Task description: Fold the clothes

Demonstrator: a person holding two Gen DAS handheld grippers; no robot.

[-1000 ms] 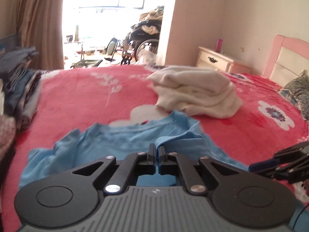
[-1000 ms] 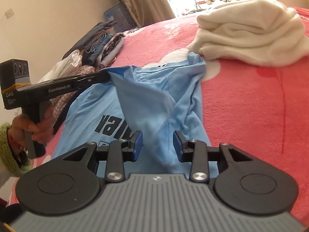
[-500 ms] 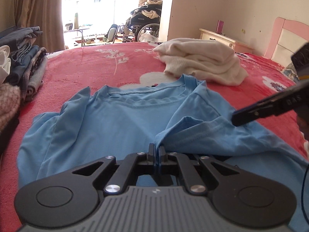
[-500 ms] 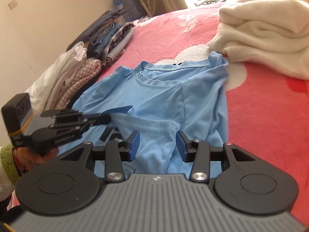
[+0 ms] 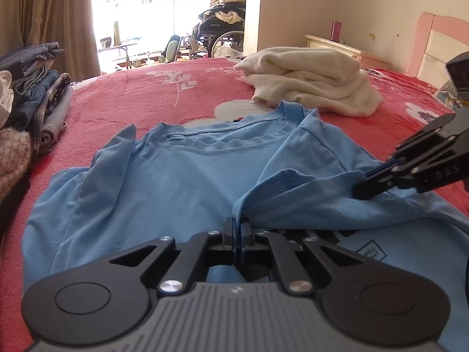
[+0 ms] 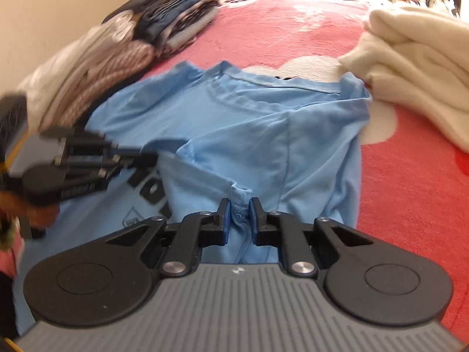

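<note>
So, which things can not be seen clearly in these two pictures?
- Black print on the blue T-shirt: in both views, the folded sleeve and the tools hide most letters.
- Left gripper and the hand holding it: motion-blurred in the right wrist view.
- Right gripper: cloth lies between its fingers, but whether it is clamped is unclear.
- Stacked clothes: cut off by the left wrist view's edge.

Since a second ago the shirt (image 5: 181,176) has gone from hanging bunched off the left gripper (image 5: 236,228) to lying spread on the bed (image 5: 140,96), and the right gripper (image 6: 238,209), then wide open, has narrowed around a fold of it.
</note>
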